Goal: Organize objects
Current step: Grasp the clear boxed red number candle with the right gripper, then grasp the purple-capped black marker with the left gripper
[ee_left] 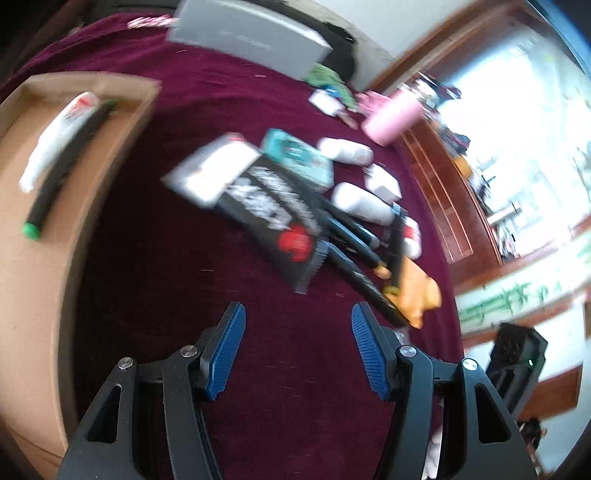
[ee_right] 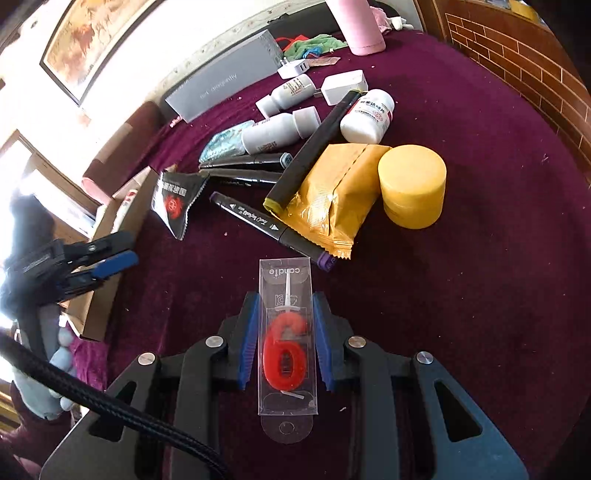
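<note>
My right gripper [ee_right: 285, 295] is shut on a clear plastic candle box [ee_right: 286, 332] with a red number candle inside, held above the maroon cloth. My left gripper [ee_left: 298, 310] is open over bare cloth with nothing between its blue pads; it also shows at the left in the right wrist view [ee_right: 125, 251]. Left of it stands a cardboard box [ee_left: 22, 258] holding a white tube [ee_left: 55, 144] and a green-capped black marker [ee_left: 70, 158]. Ahead lies a pile: a black sachet [ee_right: 173, 199], several markers [ee_right: 258, 221], a gold packet [ee_right: 332, 199], a yellow jar [ee_right: 412, 184] and white bottles [ee_right: 273, 133].
A grey flat box [ee_right: 221, 88], a pink bottle [ee_right: 360, 26], white chargers [ee_right: 343, 86] and a green cloth [ee_right: 317, 42] lie at the far side. A teal packet [ee_left: 299, 155] and a white box [ee_left: 214, 170] sit by the sachet. A wooden bed frame [ee_right: 517, 66] borders the cloth.
</note>
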`<state>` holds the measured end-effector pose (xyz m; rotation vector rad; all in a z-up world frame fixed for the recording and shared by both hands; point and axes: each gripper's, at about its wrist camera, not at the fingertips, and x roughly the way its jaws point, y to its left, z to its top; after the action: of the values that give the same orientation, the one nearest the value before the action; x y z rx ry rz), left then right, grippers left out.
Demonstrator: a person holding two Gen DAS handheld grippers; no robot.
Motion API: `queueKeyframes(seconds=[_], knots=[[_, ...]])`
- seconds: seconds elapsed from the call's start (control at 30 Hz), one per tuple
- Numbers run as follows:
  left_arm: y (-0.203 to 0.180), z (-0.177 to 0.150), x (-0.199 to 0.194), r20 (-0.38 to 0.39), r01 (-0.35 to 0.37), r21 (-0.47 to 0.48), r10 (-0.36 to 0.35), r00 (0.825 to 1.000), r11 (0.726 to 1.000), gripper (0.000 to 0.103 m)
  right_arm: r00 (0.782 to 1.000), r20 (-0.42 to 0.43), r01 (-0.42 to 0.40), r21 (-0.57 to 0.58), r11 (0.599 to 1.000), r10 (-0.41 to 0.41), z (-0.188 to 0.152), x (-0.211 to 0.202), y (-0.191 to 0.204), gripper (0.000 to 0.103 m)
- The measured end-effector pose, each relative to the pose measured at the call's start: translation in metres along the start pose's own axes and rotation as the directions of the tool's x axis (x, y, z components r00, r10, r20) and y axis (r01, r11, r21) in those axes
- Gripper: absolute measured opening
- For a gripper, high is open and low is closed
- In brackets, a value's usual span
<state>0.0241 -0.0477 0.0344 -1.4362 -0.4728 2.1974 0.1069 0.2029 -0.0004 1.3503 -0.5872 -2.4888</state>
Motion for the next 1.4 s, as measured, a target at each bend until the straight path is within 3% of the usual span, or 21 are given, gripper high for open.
queueKeyframes(seconds=[0.07, 0.13, 0.2, 0.27, 0.33, 0.37, 0.43, 0.5, 0.63, 0.73, 0.93, 1.03, 1.07, 1.13, 1.23, 1.4], knots=[[-0.028, -0.002, 0.007, -0.013, -0.021, 0.117, 0.023, 1.000, 0.993, 0.054, 1.000, 0.013, -0.018, 0.006, 1.000, 0.018, -0.002, -0.001, -0.002, 0.026], [-0.058, -0.001, 0.019, -0.042, -0.054, 0.264, 0.068, 0.997, 0.963, 0.054, 0.999, 0.015, -0.039, 0.021, 0.999, 0.038, -0.003, -0.001, -0.005, 0.026], [-0.094, -0.001, 0.038, -0.070, -0.059, 0.466, 0.103, 0.992, 0.883, 0.054, 0.998, 0.018, -0.058, 0.031, 0.998, 0.057, -0.005, -0.003, -0.009, 0.026], [-0.122, -0.004, 0.056, -0.045, -0.084, 0.642, 0.146, 0.988, 0.762, 0.054, 0.996, 0.025, -0.086, 0.043, 0.995, 0.085, -0.007, -0.004, -0.014, 0.025], [-0.137, -0.006, 0.076, -0.063, -0.076, 0.745, 0.184, 0.981, 0.662, 0.054, 0.992, 0.028, -0.126, 0.075, 0.989, 0.124, -0.007, -0.004, -0.021, 0.025], [-0.141, -0.006, 0.086, -0.070, -0.081, 0.779, 0.215, 0.974, 0.622, 0.053, 0.989, 0.028, -0.144, 0.091, 0.985, 0.142, -0.007, -0.004, -0.024, 0.025], [-0.142, -0.007, 0.102, -0.112, -0.053, 0.817, 0.249, 0.962, 0.574, 0.053, 0.985, 0.032, -0.173, 0.114, 0.978, 0.170, -0.007, -0.004, -0.029, 0.025], [-0.143, -0.007, 0.110, -0.098, -0.058, 0.855, 0.271, 0.957, 0.516, 0.053, 0.982, 0.034, -0.191, 0.126, 0.973, 0.188, -0.008, -0.004, -0.031, 0.025], [-0.138, -0.001, 0.120, -0.177, 0.002, 0.854, 0.286, 0.942, 0.521, 0.057, 0.979, 0.033, -0.205, 0.134, 0.969, 0.203, -0.007, -0.002, -0.032, 0.025], [-0.134, 0.004, 0.121, -0.215, 0.023, 0.829, 0.281, 0.935, 0.558, 0.057, 0.977, 0.032, -0.214, 0.141, 0.967, 0.212, -0.007, 0.001, -0.031, 0.025], [-0.131, -0.019, 0.106, -0.231, 0.045, 0.840, 0.281, 0.932, 0.540, 0.056, 0.975, 0.032, -0.224, 0.148, 0.963, 0.222, -0.007, 0.002, -0.030, 0.025], [-0.132, -0.042, 0.090, -0.262, 0.087, 0.854, 0.278, 0.924, 0.514, 0.041, 0.977, 0.033, -0.215, 0.139, 0.967, 0.213, -0.006, 0.001, -0.029, 0.025], [-0.133, -0.050, 0.086, -0.272, 0.102, 0.862, 0.284, 0.920, 0.496, 0.042, 0.977, 0.033, -0.213, 0.136, 0.967, 0.211, -0.006, 0.000, -0.029, 0.025], [-0.135, -0.058, 0.082, -0.253, 0.084, 0.874, 0.299, 0.920, 0.479, 0.041, 0.978, 0.033, -0.210, 0.133, 0.969, 0.207, -0.005, 0.001, -0.028, 0.025], [-0.138, -0.055, 0.085, -0.245, 0.070, 0.864, 0.294, 0.924, 0.499, 0.042, 0.979, 0.033, -0.204, 0.128, 0.971, 0.201, -0.004, 0.001, -0.027, 0.025], [-0.135, -0.052, 0.085, -0.215, 0.058, 0.851, 0.246, 0.945, 0.522, 0.042, 0.981, 0.037, -0.191, 0.120, 0.974, 0.188, -0.003, 0.002, -0.025, 0.025]])
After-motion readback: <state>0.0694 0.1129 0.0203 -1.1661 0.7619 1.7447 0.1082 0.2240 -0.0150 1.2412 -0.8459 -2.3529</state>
